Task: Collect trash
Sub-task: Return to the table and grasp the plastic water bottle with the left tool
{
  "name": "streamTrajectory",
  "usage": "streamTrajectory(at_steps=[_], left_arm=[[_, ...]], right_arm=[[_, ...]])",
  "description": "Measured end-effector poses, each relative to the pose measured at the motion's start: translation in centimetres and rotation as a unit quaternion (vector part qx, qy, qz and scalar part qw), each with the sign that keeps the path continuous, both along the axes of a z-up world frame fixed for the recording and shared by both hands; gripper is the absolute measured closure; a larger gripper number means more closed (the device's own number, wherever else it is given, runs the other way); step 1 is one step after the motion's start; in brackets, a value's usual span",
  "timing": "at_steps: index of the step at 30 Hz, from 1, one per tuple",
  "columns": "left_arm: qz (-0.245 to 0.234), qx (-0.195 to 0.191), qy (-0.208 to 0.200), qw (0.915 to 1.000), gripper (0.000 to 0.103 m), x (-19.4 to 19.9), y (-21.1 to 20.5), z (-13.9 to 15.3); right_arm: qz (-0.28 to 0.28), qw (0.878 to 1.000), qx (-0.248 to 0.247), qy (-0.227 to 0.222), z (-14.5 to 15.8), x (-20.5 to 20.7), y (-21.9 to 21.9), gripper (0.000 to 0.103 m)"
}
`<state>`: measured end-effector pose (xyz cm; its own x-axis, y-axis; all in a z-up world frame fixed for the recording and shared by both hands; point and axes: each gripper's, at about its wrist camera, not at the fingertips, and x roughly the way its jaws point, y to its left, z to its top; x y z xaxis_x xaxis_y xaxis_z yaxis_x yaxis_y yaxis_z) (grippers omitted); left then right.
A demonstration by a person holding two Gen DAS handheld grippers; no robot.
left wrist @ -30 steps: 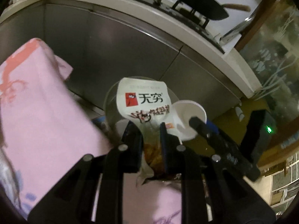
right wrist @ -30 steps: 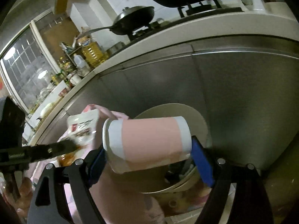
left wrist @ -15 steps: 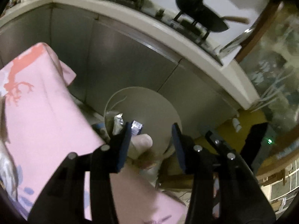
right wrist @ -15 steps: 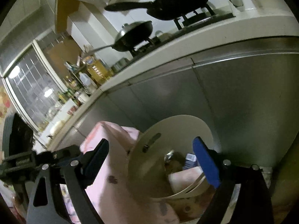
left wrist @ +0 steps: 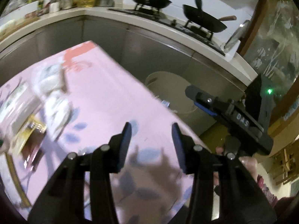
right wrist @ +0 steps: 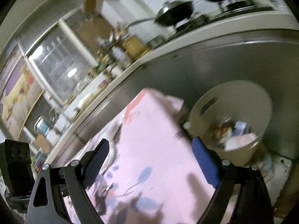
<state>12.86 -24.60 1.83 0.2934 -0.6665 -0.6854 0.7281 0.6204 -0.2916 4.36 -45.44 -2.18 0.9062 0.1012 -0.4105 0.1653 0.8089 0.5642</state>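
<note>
A beige trash bin (right wrist: 243,100) stands on the floor against the steel cabinets, beside the table's far corner; it also shows in the left wrist view (left wrist: 168,82). Inside it lie a pink-and-white paper cup (right wrist: 240,141), a snack packet (right wrist: 222,131) and other wrappers. My right gripper (right wrist: 151,160) is open and empty above the pink tablecloth (right wrist: 149,149), back from the bin. My left gripper (left wrist: 151,136) is open and empty over the table. Blurred white wrappers (left wrist: 54,97) and a yellow packet (left wrist: 28,132) lie on the cloth at the left.
Steel cabinet fronts (left wrist: 158,56) and a counter with woks (left wrist: 203,20) run behind the table. The right gripper's body (left wrist: 233,117) shows at the right of the left wrist view. A window and cluttered counter (right wrist: 104,65) lie at the far left.
Both grippers have let go: the snack packet and the paper cup have dropped into the bin. Both grippers have since drawn back over the table, jaws open.
</note>
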Motion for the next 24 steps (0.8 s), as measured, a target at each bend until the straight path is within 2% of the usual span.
streamTrajectory(at_steps=[8, 11, 15, 20, 24], left_arm=[[0.088, 0.001, 0.029, 0.9957, 0.061, 0.2, 13.0, -2.7], [0.13, 0.001, 0.04, 0.9907, 0.061, 0.2, 18.1, -3.7], [0.193, 0.006, 0.051, 0.98, 0.061, 0.7, 25.0, -4.9], [0.238, 0.012, 0.032, 0.9706, 0.061, 2.3, 29.5, -3.7], [0.238, 0.034, -0.01, 0.9707, 0.061, 4.8, 30.1, -1.1]], right_arm=[[0.077, 0.996, -0.014, 0.039, -1.0, 2.0, 8.1, 0.028], [0.102, 0.993, -0.025, 0.051, -1.1, 2.7, 10.8, 0.029], [0.131, 0.988, -0.045, 0.066, -1.3, 3.4, 14.2, 0.029], [0.153, 0.983, -0.063, 0.083, -2.1, 3.6, 17.5, 0.029], [0.162, 0.979, -0.076, 0.093, -2.5, 4.0, 19.1, 0.029]])
